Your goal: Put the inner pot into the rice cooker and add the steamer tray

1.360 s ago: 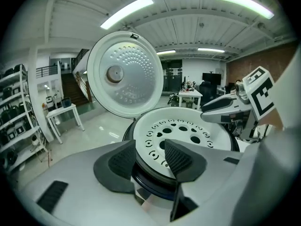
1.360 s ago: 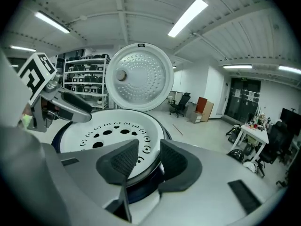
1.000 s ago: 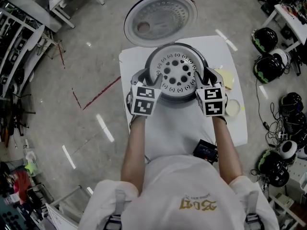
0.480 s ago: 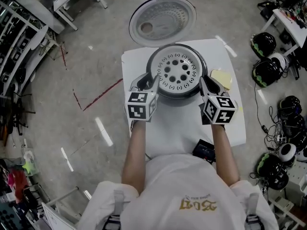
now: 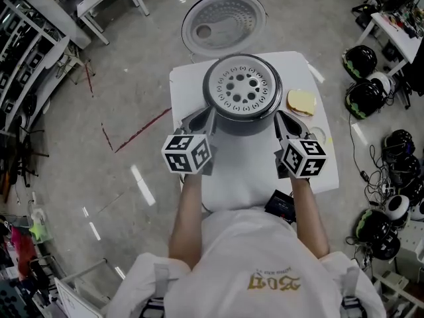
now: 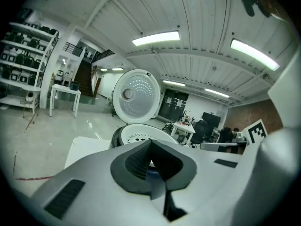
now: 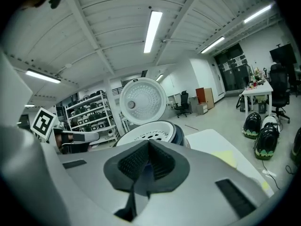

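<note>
The steamer tray (image 5: pixel 242 97) is being left level in the rice cooker (image 5: pixel 242 124), the left gripper (image 5: pixel 204 118) and right gripper (image 5: pixel 283 121) just clenched empty, clear of it

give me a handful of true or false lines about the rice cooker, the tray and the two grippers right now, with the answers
1. The steamer tray sits in the top of the rice cooker. True.
2. The cooker's lid is closed over the tray. False: the lid stands open behind the cooker, and the tray is uncovered.
3. The left gripper is clamped on the tray's rim. False: its jaws are shut on nothing, and it is apart from the cooker.
4. A yellow item lies on the white table at the right gripper's side of the cooker. True.
5. The right gripper has its jaws together with nothing between them. True.
</note>
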Demonstrator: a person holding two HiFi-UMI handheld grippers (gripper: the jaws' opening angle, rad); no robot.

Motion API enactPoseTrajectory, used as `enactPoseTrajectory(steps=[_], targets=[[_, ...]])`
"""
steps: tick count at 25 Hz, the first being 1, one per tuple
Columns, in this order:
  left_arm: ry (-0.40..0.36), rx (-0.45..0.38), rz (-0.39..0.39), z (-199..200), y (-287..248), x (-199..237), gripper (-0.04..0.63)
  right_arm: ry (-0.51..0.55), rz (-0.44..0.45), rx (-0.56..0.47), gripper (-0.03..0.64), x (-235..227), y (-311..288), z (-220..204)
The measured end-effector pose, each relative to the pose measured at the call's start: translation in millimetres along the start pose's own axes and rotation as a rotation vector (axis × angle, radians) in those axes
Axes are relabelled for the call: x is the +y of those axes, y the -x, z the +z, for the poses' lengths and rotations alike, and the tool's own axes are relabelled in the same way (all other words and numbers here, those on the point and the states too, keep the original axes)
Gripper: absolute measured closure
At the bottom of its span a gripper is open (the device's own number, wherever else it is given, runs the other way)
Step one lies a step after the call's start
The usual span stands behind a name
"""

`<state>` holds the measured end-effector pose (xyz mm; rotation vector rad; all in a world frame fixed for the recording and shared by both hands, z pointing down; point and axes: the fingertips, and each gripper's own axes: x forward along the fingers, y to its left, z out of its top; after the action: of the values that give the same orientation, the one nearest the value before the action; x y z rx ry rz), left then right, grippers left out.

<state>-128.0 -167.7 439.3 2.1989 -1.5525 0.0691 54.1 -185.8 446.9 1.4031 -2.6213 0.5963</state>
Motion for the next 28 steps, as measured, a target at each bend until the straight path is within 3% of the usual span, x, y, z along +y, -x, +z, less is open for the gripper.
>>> enactPoseTrajectory(steps=[8,28], targets=[[0.049,0.004,-0.057,-17,30,-23,0.580,0.011,-0.002,-0.016,0.606,18,30,-13],[0.038,-0.005,-0.049,-26,61,-34,0.580,0.021,0.005,-0.013,0.606,37,55,-21]])
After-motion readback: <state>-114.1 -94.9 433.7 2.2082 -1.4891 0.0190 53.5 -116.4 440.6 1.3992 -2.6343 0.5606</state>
